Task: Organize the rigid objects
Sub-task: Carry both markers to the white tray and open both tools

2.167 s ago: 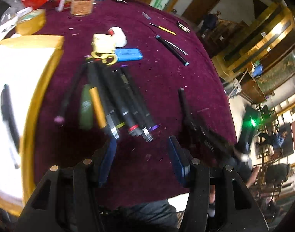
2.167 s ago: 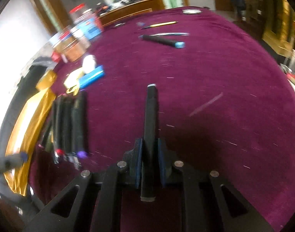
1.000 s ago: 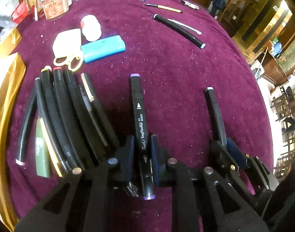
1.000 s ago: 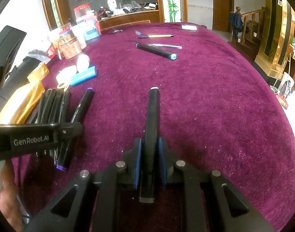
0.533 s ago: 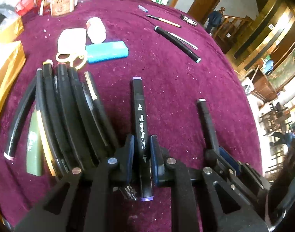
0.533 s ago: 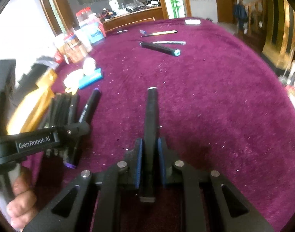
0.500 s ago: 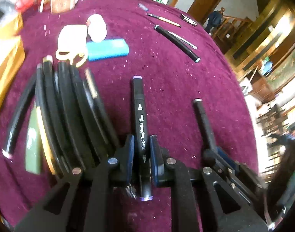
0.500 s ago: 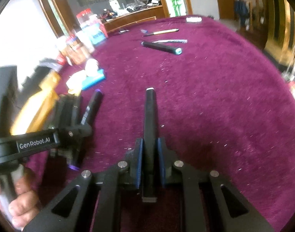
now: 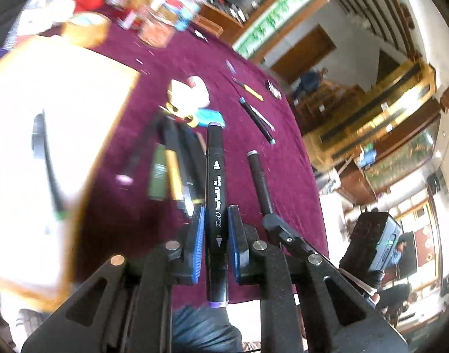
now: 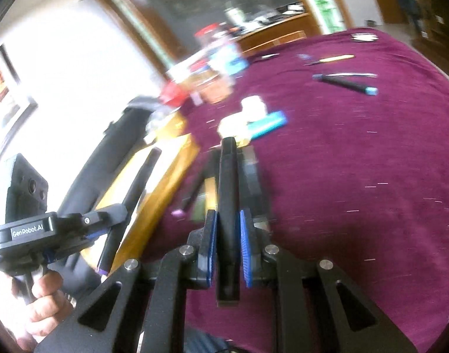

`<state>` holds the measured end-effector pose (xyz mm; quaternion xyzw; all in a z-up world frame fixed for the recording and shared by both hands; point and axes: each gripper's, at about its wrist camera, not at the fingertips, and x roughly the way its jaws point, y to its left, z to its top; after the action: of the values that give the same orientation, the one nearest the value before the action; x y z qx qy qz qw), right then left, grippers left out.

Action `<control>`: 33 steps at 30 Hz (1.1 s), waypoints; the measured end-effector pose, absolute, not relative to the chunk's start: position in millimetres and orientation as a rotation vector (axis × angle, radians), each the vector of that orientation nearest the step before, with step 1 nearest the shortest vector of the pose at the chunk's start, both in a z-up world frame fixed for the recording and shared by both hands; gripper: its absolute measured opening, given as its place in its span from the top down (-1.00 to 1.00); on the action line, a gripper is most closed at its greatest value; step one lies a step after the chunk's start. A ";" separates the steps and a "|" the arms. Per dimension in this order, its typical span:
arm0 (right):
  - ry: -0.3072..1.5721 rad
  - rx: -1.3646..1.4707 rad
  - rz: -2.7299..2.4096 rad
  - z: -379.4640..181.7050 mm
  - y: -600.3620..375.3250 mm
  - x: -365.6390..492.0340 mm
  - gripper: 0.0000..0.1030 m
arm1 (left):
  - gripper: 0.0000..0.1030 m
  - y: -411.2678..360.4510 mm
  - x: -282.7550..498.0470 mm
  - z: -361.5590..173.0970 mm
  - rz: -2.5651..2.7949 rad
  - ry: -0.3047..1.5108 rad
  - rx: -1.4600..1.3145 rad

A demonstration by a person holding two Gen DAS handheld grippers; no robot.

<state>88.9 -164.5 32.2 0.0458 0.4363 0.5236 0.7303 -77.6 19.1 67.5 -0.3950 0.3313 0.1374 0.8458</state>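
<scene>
With the left tongs (image 9: 215,229) clamped on a purple-capped marker (image 9: 215,182) and the right tongs (image 10: 228,244) on a black pen (image 10: 228,188) (both lifted above the counter's near edge), either could slip if tilted.

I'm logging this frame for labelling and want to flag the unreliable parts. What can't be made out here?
- Left wrist view: the pile of pens on the cloth is motion-blurred; no count possible.
- Left wrist view: the box interior is overexposed; only one dark pen shows.
- Right wrist view: the jars at the table's far side are smeared, labels unreadable.
- Right wrist view: the marker held by the right gripper shows no print or cap colour.
</scene>
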 end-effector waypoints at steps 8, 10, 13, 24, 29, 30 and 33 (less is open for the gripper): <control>0.932 0.001 1.350 51.9 -108.9 26.1 0.73 | 0.75 56.2 -168.6 84.3 0.459 0.583 -0.863; 0.924 -0.023 1.377 54.7 -97.8 15.7 0.73 | 0.75 67.3 -185.4 87.5 0.512 0.558 -0.858; 0.920 -0.057 1.422 57.3 -80.2 -0.1 0.73 | 0.75 89.4 -204.6 84.8 0.588 0.542 -0.858; 1.045 -0.132 1.491 39.7 -5.6 -32.0 0.73 | 0.75 145.3 -214.4 44.8 0.693 0.632 -0.868; 1.133 -0.193 1.482 20.3 29.2 -54.0 0.73 | 0.75 159.7 -207.1 29.6 0.708 0.696 -0.848; 1.141 -0.210 1.459 16.9 34.7 -57.5 0.73 | 0.75 162.6 -206.4 25.4 0.708 0.712 -0.856; 1.141 -0.268 1.392 10.1 44.3 -64.8 0.73 | 0.75 167.3 -206.2 16.3 0.705 0.738 -0.874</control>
<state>-64.8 44.3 10.1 -0.1161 0.4950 0.6038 0.6140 -206.2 167.3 16.3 -0.4047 0.3418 0.3266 0.7828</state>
